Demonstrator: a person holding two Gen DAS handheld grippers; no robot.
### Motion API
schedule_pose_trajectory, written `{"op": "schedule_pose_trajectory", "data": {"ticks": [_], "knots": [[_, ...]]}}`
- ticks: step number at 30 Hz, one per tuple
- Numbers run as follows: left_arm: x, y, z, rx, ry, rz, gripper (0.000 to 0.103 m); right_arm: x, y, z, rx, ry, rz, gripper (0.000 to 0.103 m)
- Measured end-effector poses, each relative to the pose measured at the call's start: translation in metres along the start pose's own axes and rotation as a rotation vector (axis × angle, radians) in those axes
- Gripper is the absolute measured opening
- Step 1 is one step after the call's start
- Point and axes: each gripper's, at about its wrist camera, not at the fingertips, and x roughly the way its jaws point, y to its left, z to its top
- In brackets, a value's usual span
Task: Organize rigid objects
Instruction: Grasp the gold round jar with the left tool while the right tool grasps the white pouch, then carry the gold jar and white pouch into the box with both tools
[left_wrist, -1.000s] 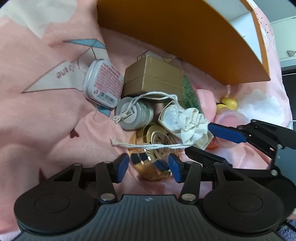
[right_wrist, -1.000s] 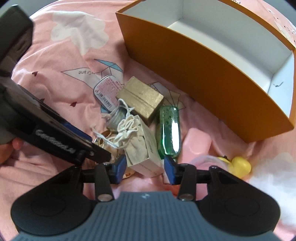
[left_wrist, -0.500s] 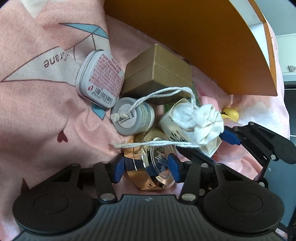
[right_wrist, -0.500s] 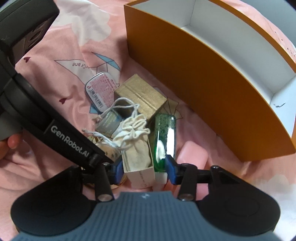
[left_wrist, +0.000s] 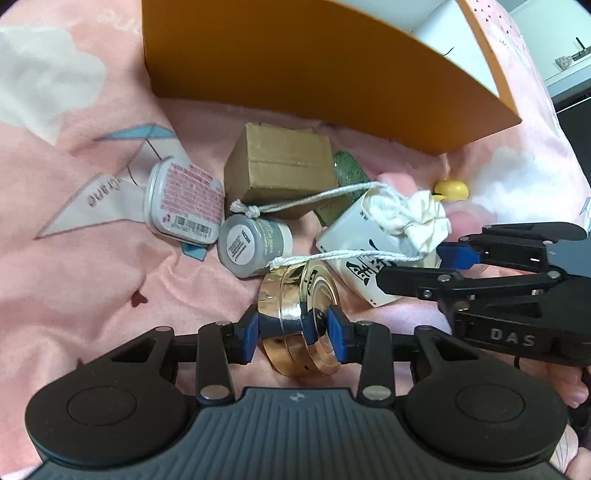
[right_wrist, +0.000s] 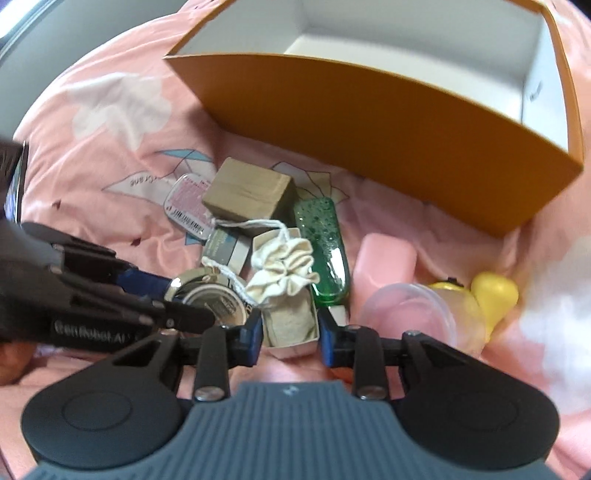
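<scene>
Between the blue pads of the left tongs (left_wrist: 293, 329) sits a gold round tin (left_wrist: 299, 314), on edge, the jaws closing against its two faces. The right tongs (right_wrist: 290, 330), just to the right of them, are closing on a white carton (right_wrist: 291, 325) with a cream drawstring pouch (right_wrist: 282, 271) stuffed in its open top. Both things rest on the pink bedspread (left_wrist: 92, 295), with the orange box (right_wrist: 369, 122) well ahead of the tongs.

One pouch cord (left_wrist: 354, 254) lies across the tin's top, so lifting either thing could, I judge, drag the other or tip the pouch out. The tin's slick curved faces may also slip on the pads.

Whether the carton is fully pinched is unclear. The green bottle (right_wrist: 327, 247) is half hidden in the left view, and the box floor is mostly out of sight.
</scene>
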Motion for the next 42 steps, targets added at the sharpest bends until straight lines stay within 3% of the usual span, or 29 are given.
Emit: {"op": "schedule_pose_trajectory", "data": {"ticks": [5, 9, 14, 26, 30, 42], "knots": [[0.014, 0.003, 0.005, -0.030, 0.011, -0.043, 0.043, 0.001, 0.006, 0.003, -0.016, -0.019, -0.013, 0.037], [0.013, 0.004, 0.002, -0.046, -0.004, -0.054, 0.042, 0.004, 0.006, 0.007, -0.021, -0.039, -0.006, 0.035], [-0.004, -0.001, -0.004, -0.014, -0.043, -0.068, 0.032, -0.001, 0.014, 0.005, -0.062, -0.061, -0.022, 0.027], [-0.060, -0.008, -0.011, 0.038, -0.195, -0.081, 0.031, -0.050, 0.018, 0.000, -0.028, -0.177, -0.053, 0.027], [-0.080, -0.013, -0.007, 0.072, -0.254, -0.049, 0.031, -0.070, 0.020, -0.001, -0.008, -0.232, -0.074, 0.027], [-0.140, -0.037, 0.028, 0.175, -0.384, -0.065, 0.031, -0.143, 0.022, 0.023, 0.044, -0.454, -0.062, 0.027]]}}
